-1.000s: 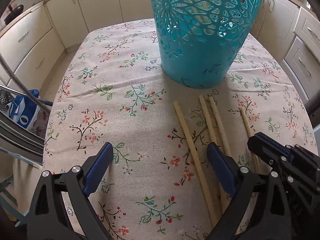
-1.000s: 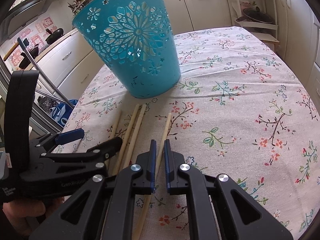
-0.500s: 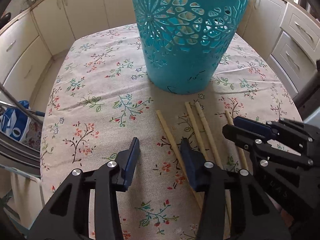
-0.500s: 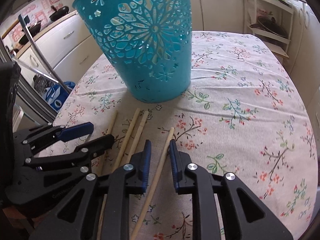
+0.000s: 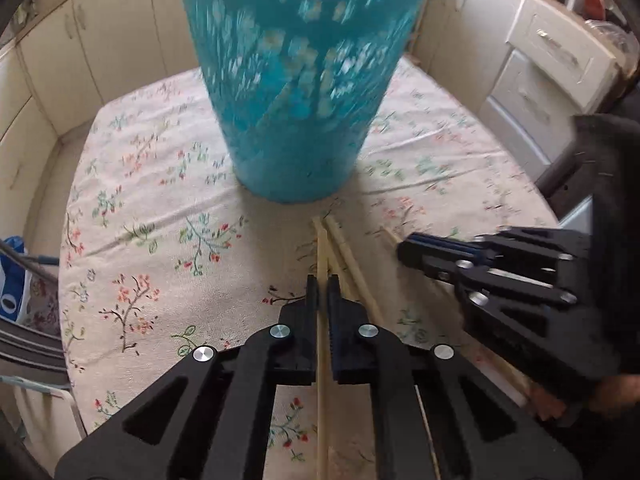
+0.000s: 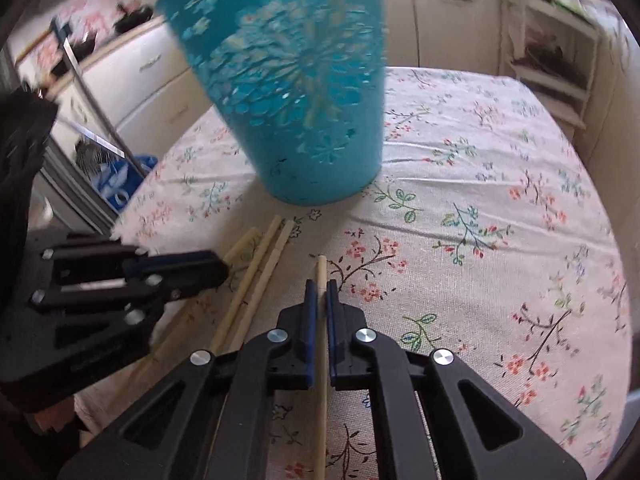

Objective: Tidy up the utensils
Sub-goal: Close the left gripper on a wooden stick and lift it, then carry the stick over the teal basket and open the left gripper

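two black grippers each clamp one pale wooden chopstick: left gripper (image 5: 322,280) on its stick (image 5: 321,248), right gripper (image 6: 321,286) on another (image 6: 321,270), before a perforated turquoise plastic basket (image 6: 296,92).

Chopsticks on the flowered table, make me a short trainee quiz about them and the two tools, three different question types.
1. True or false: the left tool is shut on a chopstick.
2. How many chopsticks lie loose on the tablecloth between the two tools in the right wrist view? A) none B) two C) five
3. Fill in: beyond the chopsticks stands a blue cut-out ____.

Key: 1 true; 2 B, the loose pair; 3 basket. The right tool grips its own chopstick too.
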